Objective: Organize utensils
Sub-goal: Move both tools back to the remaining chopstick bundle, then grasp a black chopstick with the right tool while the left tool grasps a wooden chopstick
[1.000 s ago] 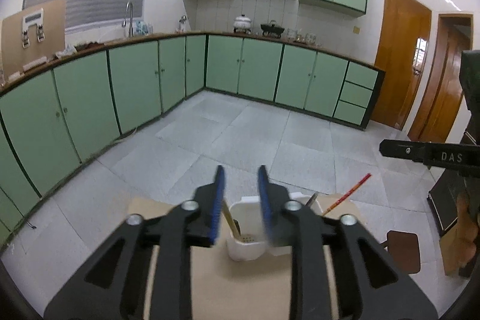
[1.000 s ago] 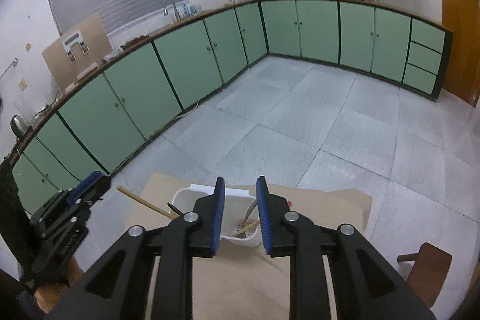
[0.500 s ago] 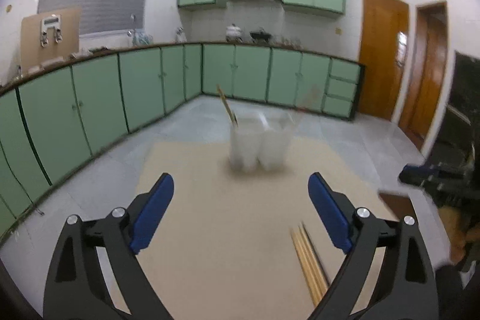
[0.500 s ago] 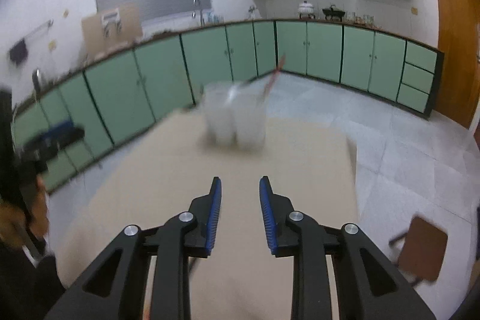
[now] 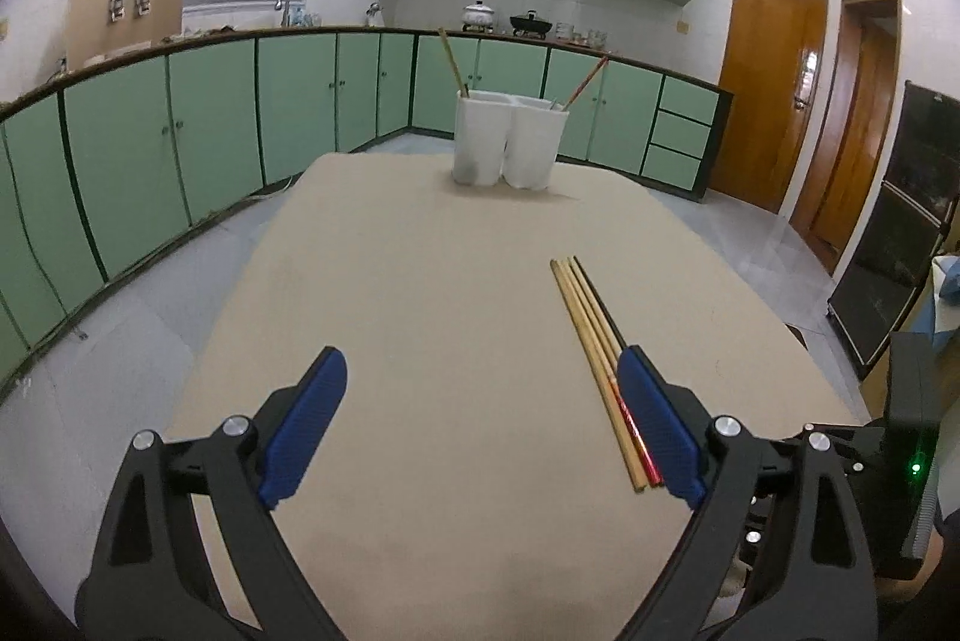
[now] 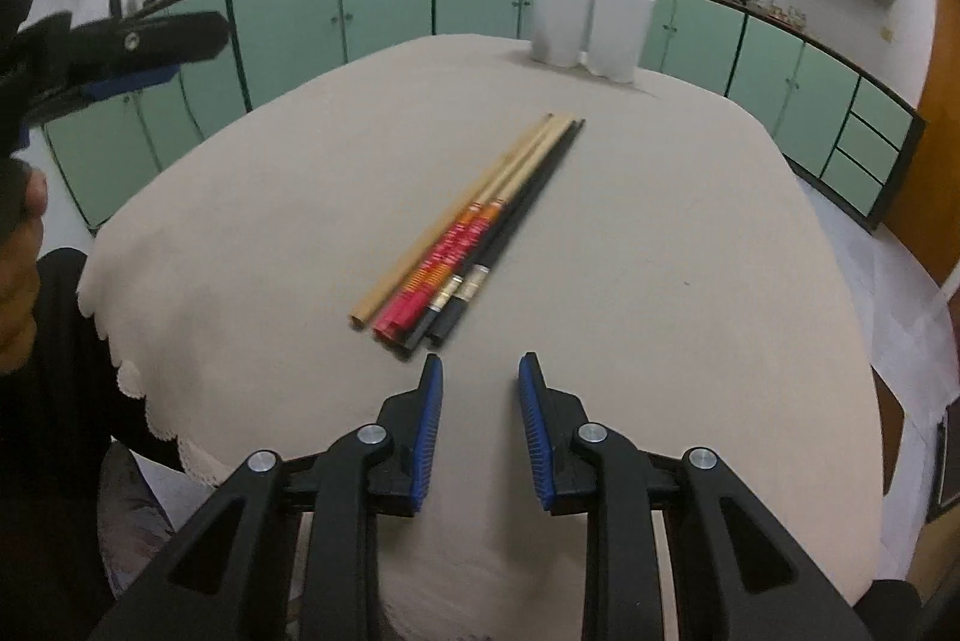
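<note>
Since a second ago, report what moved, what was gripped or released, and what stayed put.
Both grippers drew back from above the white utensil holder to the near end of the table, sinking lower. The left gripper opened wide; the right gripper parted only slightly. Both are empty. The holder kept its chopsticks, and the loose chopsticks lie untouched.

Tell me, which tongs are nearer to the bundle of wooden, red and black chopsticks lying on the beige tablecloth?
Probably the right tongs: their tips sit just short of the near ends of the chopsticks. The left tongs stand wide open, with the bundle just outside one finger.
</note>
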The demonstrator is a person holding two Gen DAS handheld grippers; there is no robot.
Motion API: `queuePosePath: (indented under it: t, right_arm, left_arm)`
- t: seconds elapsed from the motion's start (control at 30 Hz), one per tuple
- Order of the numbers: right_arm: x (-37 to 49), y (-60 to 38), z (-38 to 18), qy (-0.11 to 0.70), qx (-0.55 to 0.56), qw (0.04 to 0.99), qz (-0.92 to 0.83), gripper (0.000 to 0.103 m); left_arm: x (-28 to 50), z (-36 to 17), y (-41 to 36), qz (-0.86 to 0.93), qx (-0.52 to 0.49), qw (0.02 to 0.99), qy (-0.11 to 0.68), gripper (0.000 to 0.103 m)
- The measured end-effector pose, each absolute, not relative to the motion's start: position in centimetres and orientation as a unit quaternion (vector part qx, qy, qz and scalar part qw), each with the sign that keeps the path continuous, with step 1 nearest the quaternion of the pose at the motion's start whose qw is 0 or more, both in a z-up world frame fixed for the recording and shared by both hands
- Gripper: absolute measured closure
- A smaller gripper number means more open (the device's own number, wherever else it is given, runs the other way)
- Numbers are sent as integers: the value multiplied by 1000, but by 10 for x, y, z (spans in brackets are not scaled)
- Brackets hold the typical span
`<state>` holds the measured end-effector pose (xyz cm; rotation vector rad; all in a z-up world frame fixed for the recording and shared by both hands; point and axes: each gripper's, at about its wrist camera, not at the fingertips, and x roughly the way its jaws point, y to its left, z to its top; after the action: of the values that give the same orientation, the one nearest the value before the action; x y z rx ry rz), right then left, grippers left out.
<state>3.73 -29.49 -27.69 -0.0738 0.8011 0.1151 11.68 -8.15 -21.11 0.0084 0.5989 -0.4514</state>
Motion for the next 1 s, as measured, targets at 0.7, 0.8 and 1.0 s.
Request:
queuePosePath:
  t: [0.7,0.8,1.0]
  right_arm:
    - [51,-331,-281,374,9,927,10,82]
    - [51,-339,-280,376,20,926,11,82]
    - [52,-345,-277,374,26,927,11,80]
  left_arm:
    - [112,-247,-97,-233,23,913,333,14]
    - [108,-256,-111,-250,41,906,340,14]
    - [105,-272,-135,-264,80,895,351,14]
